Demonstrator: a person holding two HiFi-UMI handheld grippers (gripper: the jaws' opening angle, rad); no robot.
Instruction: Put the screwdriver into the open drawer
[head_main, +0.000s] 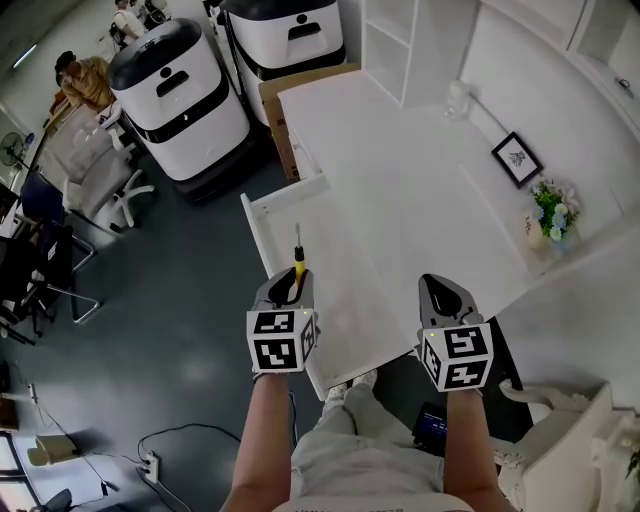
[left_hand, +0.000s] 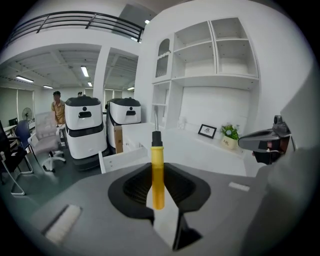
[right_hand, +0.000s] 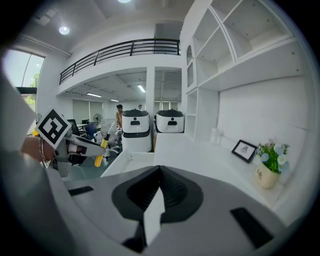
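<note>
A screwdriver (head_main: 298, 262) with a yellow handle and thin metal shaft points away from me, and my left gripper (head_main: 292, 285) is shut on its handle. It hangs over the open white drawer (head_main: 262, 235) that sticks out from the left side of the white desk (head_main: 400, 180). In the left gripper view the handle of the screwdriver (left_hand: 157, 170) stands upright between the jaws, with the drawer (left_hand: 125, 159) beyond it. My right gripper (head_main: 443, 290) is shut on nothing above the desk's front edge. The right gripper view shows the screwdriver (right_hand: 99, 157) at the left.
Two white machines (head_main: 185, 100) and a cardboard box (head_main: 300, 85) stand beyond the drawer. A picture frame (head_main: 516, 158) and a flower pot (head_main: 552, 215) sit at the desk's right. Office chairs (head_main: 100, 180) and a person (head_main: 85, 80) are at the far left. Cables lie on the floor.
</note>
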